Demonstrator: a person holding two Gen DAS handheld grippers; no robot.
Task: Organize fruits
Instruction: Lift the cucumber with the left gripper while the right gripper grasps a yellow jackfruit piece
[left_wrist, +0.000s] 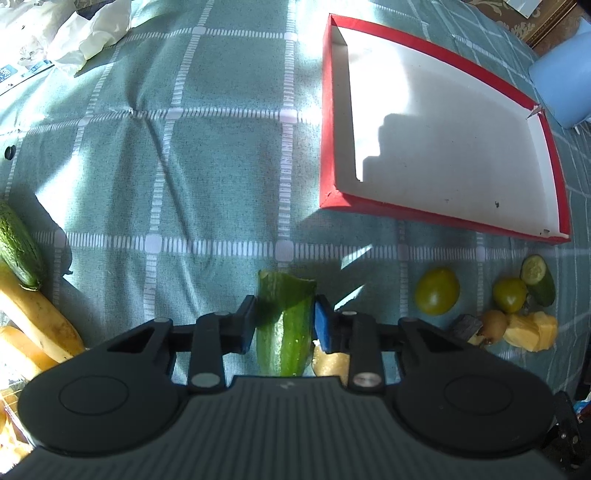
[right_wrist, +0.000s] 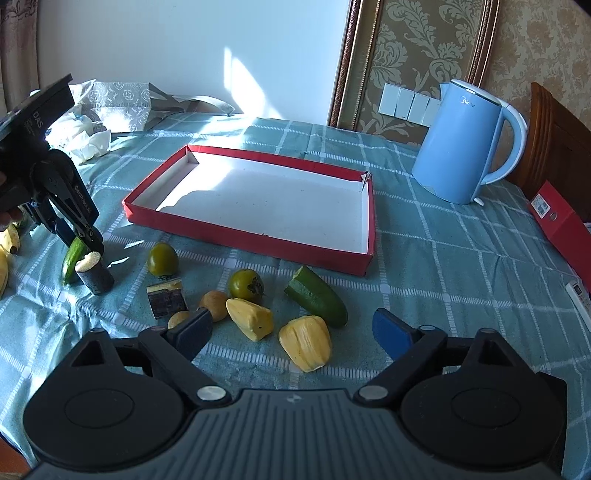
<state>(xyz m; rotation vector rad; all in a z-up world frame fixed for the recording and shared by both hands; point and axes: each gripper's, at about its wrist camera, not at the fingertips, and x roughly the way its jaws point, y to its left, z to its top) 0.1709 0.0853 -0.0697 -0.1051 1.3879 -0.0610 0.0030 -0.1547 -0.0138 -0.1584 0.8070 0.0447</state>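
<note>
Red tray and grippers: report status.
Left gripper shut on cucumber piece. Right gripper open, over jackfruit pieces. Red tray empty, path clear.

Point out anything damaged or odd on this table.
The red cardboard tray has a split far right corner, its wall flap torn loose. The green cucumber piece clamped in the left gripper has a ragged broken end, as does the other green cucumber chunk lying near the tray.

Bananas (left_wrist: 33, 314) cut by the left edge — cucumber piece's (left_wrist: 284, 328) lower end behind the jaws.
</note>
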